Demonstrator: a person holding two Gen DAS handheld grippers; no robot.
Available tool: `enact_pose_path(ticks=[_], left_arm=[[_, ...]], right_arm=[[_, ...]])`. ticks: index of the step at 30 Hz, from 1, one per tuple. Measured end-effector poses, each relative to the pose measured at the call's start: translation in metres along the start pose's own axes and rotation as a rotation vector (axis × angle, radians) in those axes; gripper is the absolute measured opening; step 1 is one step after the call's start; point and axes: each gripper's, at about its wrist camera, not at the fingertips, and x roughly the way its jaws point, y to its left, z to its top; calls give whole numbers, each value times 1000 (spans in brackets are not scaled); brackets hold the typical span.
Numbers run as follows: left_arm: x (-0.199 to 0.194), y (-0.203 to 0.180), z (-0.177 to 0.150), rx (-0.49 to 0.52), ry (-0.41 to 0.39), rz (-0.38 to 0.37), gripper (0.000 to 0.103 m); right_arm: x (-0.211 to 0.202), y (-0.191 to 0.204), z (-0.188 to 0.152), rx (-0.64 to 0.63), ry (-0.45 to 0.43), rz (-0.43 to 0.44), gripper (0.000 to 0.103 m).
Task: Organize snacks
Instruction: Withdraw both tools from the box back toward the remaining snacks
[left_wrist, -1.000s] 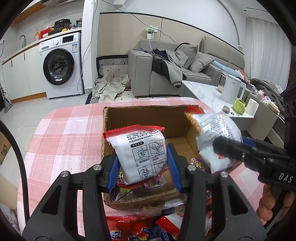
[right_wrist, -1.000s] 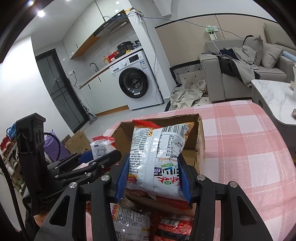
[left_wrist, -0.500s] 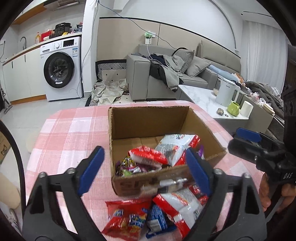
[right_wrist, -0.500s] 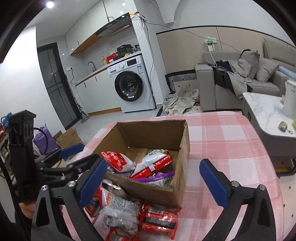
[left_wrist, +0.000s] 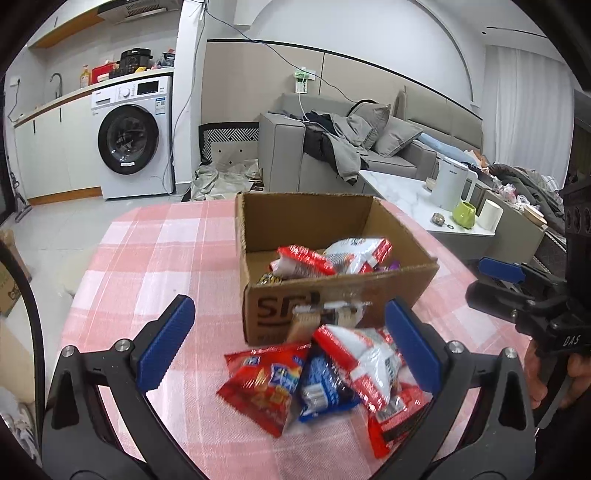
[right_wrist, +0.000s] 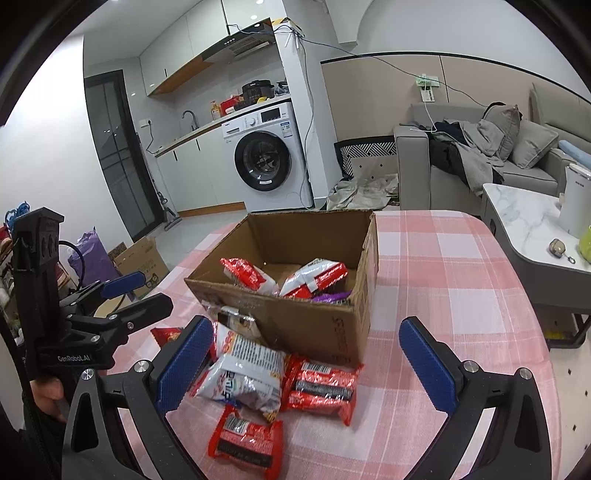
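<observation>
An open cardboard box (left_wrist: 332, 306) stands near the middle of the surface (left_wrist: 155, 258). Several snack packets (left_wrist: 332, 258) lie inside it, toward its near wall. A loose pile of snack packets (left_wrist: 325, 376) lies on the surface just in front of the box, some touching its near wall. Beyond the far edge of the surface, a washing machine (left_wrist: 133, 136) stands to the left under a counter, and a sofa (left_wrist: 351, 155) stands behind the box to the right. A low table (left_wrist: 406, 192) sits to the right of the surface, carrying a kettle (left_wrist: 452, 182) and a mug (left_wrist: 463, 216). On the floor to the left lies another cardboard box (right_wrist: 142, 262).
</observation>
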Motion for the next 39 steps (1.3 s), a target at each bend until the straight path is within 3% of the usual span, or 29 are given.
enact_pose_path(ticks=[12, 20, 31, 39], left_arm=[[-21, -5, -39, 35, 30, 23, 103], [-18, -3, -42, 38, 60, 22, 103], [-5, 3, -44, 39, 97, 34, 103], [0, 9, -45, 22, 112, 40, 103]], right_arm=[[-4, 6, -33, -6, 56, -11, 103], [5, 9, -48, 0, 130, 42, 103], [36, 22, -67, -49, 253, -5, 103], [53, 38, -83, -99, 330, 16, 103]])
